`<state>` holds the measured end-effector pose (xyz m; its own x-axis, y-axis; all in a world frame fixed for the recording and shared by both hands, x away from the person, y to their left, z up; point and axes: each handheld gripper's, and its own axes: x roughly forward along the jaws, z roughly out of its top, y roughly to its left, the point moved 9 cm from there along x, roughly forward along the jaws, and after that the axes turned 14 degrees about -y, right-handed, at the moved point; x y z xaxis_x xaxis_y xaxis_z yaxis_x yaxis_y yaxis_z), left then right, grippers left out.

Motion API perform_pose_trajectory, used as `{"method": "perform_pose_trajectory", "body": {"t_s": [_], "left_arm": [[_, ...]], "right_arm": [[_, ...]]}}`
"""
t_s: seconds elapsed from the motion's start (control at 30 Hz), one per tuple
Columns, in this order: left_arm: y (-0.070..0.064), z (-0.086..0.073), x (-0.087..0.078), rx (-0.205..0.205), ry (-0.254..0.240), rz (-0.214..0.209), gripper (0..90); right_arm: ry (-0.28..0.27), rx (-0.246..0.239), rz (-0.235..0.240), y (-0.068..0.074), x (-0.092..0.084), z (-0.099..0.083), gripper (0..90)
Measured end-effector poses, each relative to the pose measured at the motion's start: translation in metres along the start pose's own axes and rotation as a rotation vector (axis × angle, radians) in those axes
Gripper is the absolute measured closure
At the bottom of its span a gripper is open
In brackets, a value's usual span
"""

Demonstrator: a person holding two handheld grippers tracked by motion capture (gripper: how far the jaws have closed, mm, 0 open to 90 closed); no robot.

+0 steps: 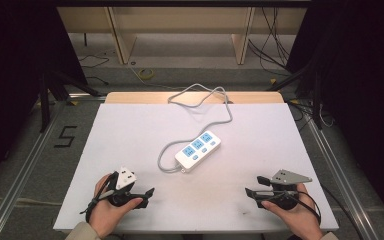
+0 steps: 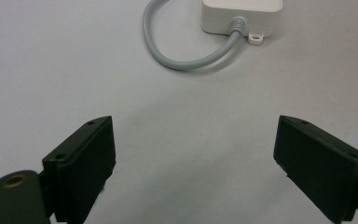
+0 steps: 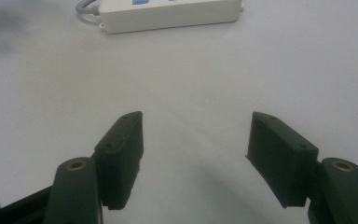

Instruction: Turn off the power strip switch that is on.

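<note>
A white power strip (image 1: 198, 150) with three blue sockets lies slantwise in the middle of the white tabletop (image 1: 120, 130). Its grey cable (image 1: 166, 155) loops out of the near-left end and runs off the table's far edge. My left gripper (image 1: 147, 194) rests open at the near left and points toward the strip. In the left gripper view, the gripper (image 2: 196, 140) holds nothing, with the strip's end (image 2: 240, 16) and cable loop (image 2: 177, 58) ahead. My right gripper (image 1: 255, 185) rests open at the near right. In the right gripper view, the gripper (image 3: 196, 135) is bare, with the strip (image 3: 168, 16) beyond it.
A wooden strip (image 1: 195, 97) edges the table's far side. On the floor beyond are cables, a yellow coil (image 1: 146, 74) and wooden furniture legs (image 1: 122, 40). A black "5" (image 1: 66, 136) marks the floor at the left. Metal rails (image 1: 340, 175) flank the table.
</note>
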<state>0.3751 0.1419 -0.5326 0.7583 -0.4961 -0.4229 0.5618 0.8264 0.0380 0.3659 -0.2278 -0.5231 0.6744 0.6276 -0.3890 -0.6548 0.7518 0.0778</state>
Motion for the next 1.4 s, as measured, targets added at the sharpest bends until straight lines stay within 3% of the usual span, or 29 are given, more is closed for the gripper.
{"method": "perform_pose_trajectory", "body": {"t_s": [0.33, 0.67, 1.0, 1.4], "left_arm": [[0.001, -0.001, -0.001, -0.001, 0.005, 0.011, 14.9], [0.003, -0.002, 0.000, -0.005, 0.007, 0.017, 15.3], [0.003, -0.002, 0.000, -0.003, 0.007, 0.019, 15.3], [0.004, -0.002, 0.000, -0.003, 0.007, 0.025, 15.5]], "right_arm": [[0.017, -0.027, -0.001, 0.001, 0.000, 0.001, 40.5], [0.048, -0.076, 0.000, 0.000, -0.001, 0.005, 68.9], [0.074, -0.107, -0.025, -0.003, -0.004, 0.008, 89.5], [0.107, -0.091, -0.027, -0.004, -0.002, 0.011, 90.0]]}}
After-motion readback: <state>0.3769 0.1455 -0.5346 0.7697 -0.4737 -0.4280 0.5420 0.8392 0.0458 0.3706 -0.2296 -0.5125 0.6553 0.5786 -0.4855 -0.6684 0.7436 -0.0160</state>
